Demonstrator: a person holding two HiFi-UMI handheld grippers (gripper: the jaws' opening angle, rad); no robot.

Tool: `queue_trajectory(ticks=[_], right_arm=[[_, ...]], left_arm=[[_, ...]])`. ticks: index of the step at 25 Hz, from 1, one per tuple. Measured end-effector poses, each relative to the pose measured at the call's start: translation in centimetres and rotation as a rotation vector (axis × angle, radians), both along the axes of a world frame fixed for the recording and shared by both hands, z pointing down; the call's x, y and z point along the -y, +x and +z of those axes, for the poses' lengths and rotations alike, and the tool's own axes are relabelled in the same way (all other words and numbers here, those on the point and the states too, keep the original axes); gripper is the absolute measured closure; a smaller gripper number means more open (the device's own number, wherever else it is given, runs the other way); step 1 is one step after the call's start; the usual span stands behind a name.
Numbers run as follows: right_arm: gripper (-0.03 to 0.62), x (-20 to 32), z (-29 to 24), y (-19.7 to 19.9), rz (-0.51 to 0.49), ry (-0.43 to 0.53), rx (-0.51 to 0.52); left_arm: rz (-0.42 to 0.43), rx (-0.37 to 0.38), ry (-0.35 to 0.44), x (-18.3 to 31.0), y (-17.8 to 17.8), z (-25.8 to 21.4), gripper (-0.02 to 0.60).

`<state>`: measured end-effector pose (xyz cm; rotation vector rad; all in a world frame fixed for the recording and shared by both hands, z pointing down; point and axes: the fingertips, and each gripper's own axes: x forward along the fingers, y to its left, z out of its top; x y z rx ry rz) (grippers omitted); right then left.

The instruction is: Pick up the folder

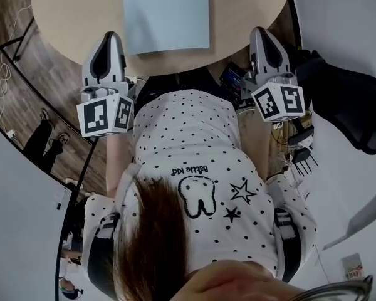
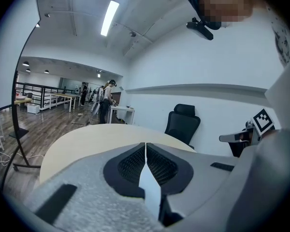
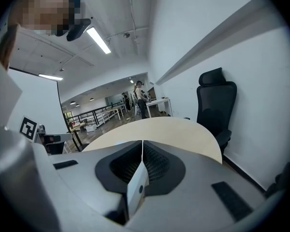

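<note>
The pale blue folder (image 1: 166, 14) lies flat on the round beige table (image 1: 69, 11), its near edge close to the table's front rim. My left gripper (image 1: 111, 36) hovers at the table's edge, left of the folder's near corner, jaws shut and empty. My right gripper (image 1: 261, 31) is at the rim on the folder's right, also shut with nothing in it. In the left gripper view the shut left gripper (image 2: 145, 146) looks across the tabletop (image 2: 87, 144). In the right gripper view the shut right gripper (image 3: 142, 144) does the same over the tabletop (image 3: 169, 134). Neither gripper view shows the folder.
A black office chair (image 1: 344, 99) stands to the right of the table, seen also as the chair (image 2: 182, 124) and the chair (image 3: 215, 110). Dark gear (image 1: 232, 80) sits under the table's front edge. Wooden floor (image 1: 12, 49) lies to the left. People (image 2: 105, 103) stand far off.
</note>
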<state>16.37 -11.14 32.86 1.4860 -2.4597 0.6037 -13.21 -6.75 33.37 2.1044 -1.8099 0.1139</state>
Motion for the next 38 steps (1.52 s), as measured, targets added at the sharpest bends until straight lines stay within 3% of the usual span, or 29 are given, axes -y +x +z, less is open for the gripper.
queue_trajectory(ticks=[9,22,31,34,38], right_arm=[[0.583,1.5,-0.2,-0.5,-0.041,0.001,0.07],[0.582,2.9,-1.3,-1.1,-0.043,0.042,0.078],[0.53,3.1,-1.4,-2.1,-0.065,0.04,0.081],[0.53,3.3,-1.4,-2.3,-0.069,0.04,0.082],[0.525,3.8,-1.4,-2.5,-0.076,0.039,0.081]], left_arm=[[0.029,0.003,0.012,0.6,-0.8,-0.7,0.557],[0.005,-0.012,0.041,1.4,-1.7,-1.7,0.557],[-0.025,-0.023,0.051,1.2,-2.3,-1.9,0.555],[-0.027,-0.025,0.044,1.2,-2.3,-1.8,0.509],[-0.033,-0.029,0.037,1.2,-2.5,-1.8,0.5]])
